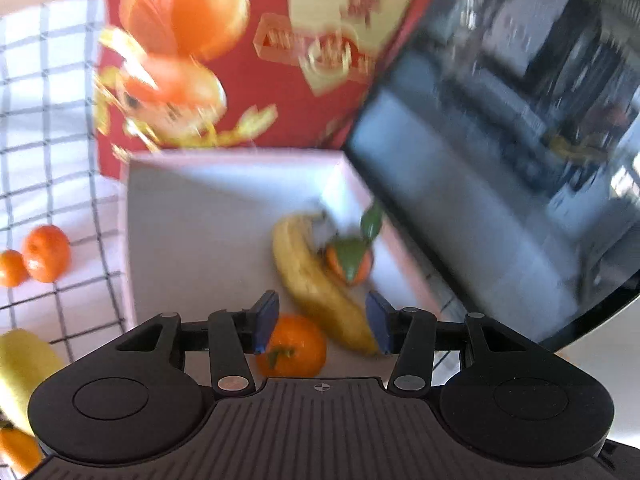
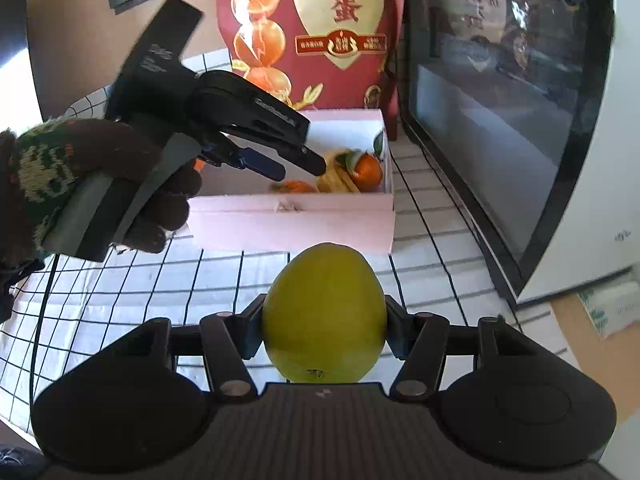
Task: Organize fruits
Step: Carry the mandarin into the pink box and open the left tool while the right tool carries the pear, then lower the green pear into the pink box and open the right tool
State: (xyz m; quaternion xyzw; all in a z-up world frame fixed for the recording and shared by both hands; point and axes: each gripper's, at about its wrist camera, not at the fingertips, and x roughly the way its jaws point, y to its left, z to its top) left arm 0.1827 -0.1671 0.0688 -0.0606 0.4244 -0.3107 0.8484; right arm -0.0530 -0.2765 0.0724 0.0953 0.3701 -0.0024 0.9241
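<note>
Fruits are part-sorted: I count a banana (image 1: 320, 280), a leafed tangerine (image 1: 350, 260) and a second tangerine (image 1: 294, 346) inside the pink box (image 2: 292, 220), which sits on the checked cloth (image 2: 160, 280) at twelve o'clock from my right gripper. Behind it stands a red printed bag (image 2: 320, 20); a dark glass-fronted appliance (image 2: 500, 120) stands at two o'clock.

The yellow-green lemon (image 2: 325, 314) is clamped between the fingers of my right gripper (image 2: 325, 332), both pads touching its flanks, well short of the box's near wall.

My left gripper (image 1: 322, 320) hangs over the box interior, fingers spread and holding nothing, the second tangerine just below them. Two loose tangerines (image 1: 34, 260) lie on the cloth at nine o'clock in the left view.

Judgement: the step in hand is delivering the lemon. I would clear the left gripper from the box first, lift the lemon above the near wall, and set it down in the bare left half, away from the banana, releasing only once it rests on the floor, since a lemon rolls readily.
</note>
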